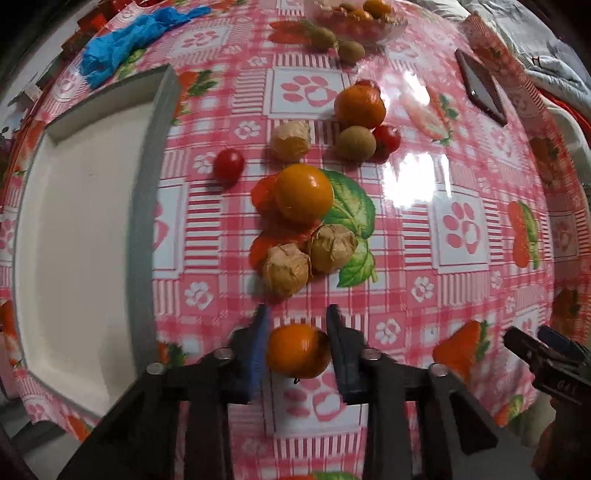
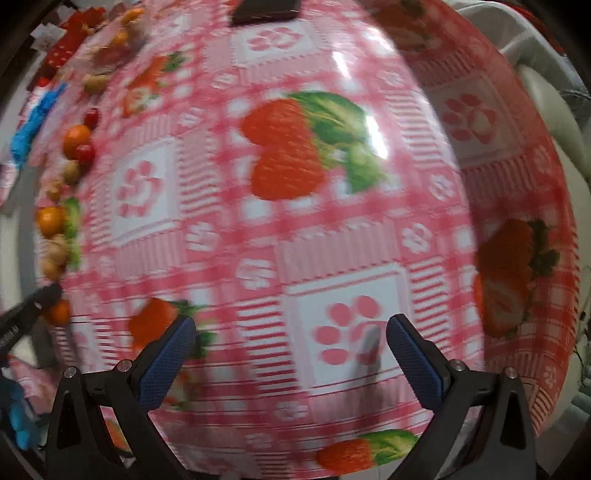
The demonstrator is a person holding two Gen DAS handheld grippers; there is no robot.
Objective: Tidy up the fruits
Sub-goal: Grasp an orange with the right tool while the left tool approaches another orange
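Orange fruit (image 1: 298,350): clamped betw. pads of left gripper (image 1: 298,345), low centre of left wrist view; sits deep betw. fingers, likely so round skin won't slip.
Left gripper: shut on orange fruit, pointing down at cloth; whether fruit is clear of cloth can't be told.
Right gripper (image 2: 291,354): fingers wide, nothing betw. them; over bare patch of cloth, well apart from fruit; view blurred. Prob. kept off to the side to leave left room.
Tray (image 1: 147,206): white, grey rim, left of fruit cluster; inside shows no fruit. Judged as drop spot for sorted fruit, near enough for short carry.
Loose fruit: second orange (image 1: 303,194) mid-cloth; two husked berries (image 1: 286,269) touching each other just below it; third husked berry (image 1: 290,140) above; cherry tomato (image 1: 228,167) nearest tray; mandarin (image 1: 359,105), kiwi (image 1: 355,142) and another tomato (image 1: 387,138) bunched further up.
Bowl (image 1: 388,27): clear, far edge, holds more fruit; two kiwis beside it.
Cloth (image 1: 461,229): glossy pink check, strawberry print; printed berries easy to confuse w. real fruit.
Other: blue rag (image 1: 122,44) top left; phone (image 1: 480,86) top right.
Stage (judged): early, most fruit unsorted; carry to tray seems next.
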